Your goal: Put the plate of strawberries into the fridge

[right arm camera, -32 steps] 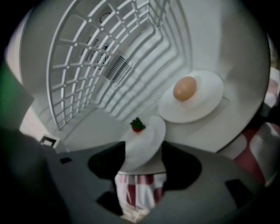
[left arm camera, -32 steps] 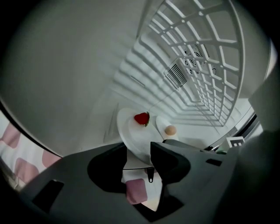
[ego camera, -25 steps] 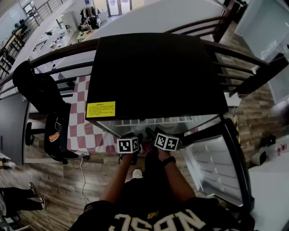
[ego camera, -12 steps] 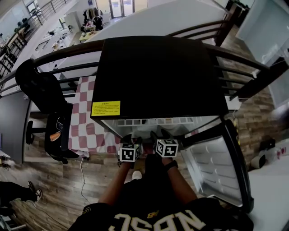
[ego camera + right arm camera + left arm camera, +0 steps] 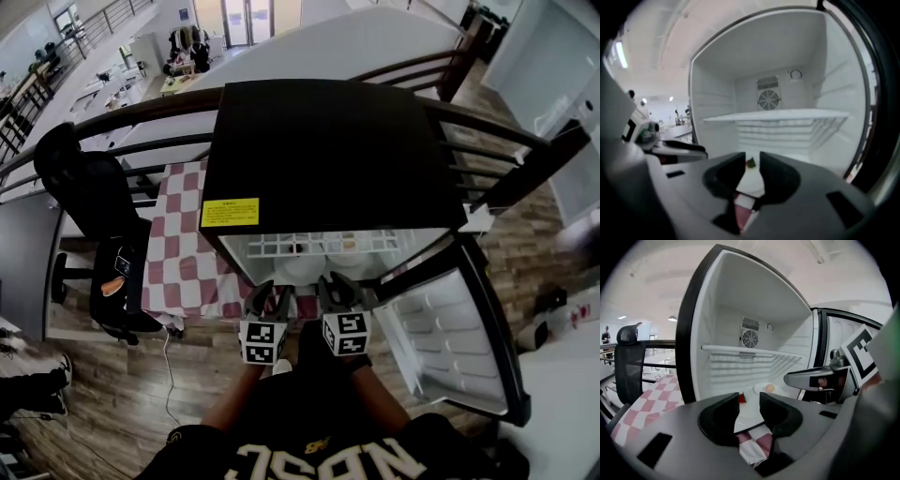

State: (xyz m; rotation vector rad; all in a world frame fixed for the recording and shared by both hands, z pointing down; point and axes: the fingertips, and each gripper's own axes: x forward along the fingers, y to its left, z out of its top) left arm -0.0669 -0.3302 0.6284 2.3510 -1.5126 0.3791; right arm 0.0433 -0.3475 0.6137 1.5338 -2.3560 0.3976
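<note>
Left gripper (image 5: pixel 749 401) and right gripper (image 5: pixel 751 164) hover before the open fridge (image 5: pixel 328 159), jaws closing on nothing (left wider); the plate (image 5: pixel 749 182) of strawberries (image 5: pixel 750 163) sits inside, untouched.

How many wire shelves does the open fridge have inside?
1: a white wire shelf spanning the fridge interior at mid height, just below the fan vent. The lowest part is partly hidden, so another could be missed.
</note>
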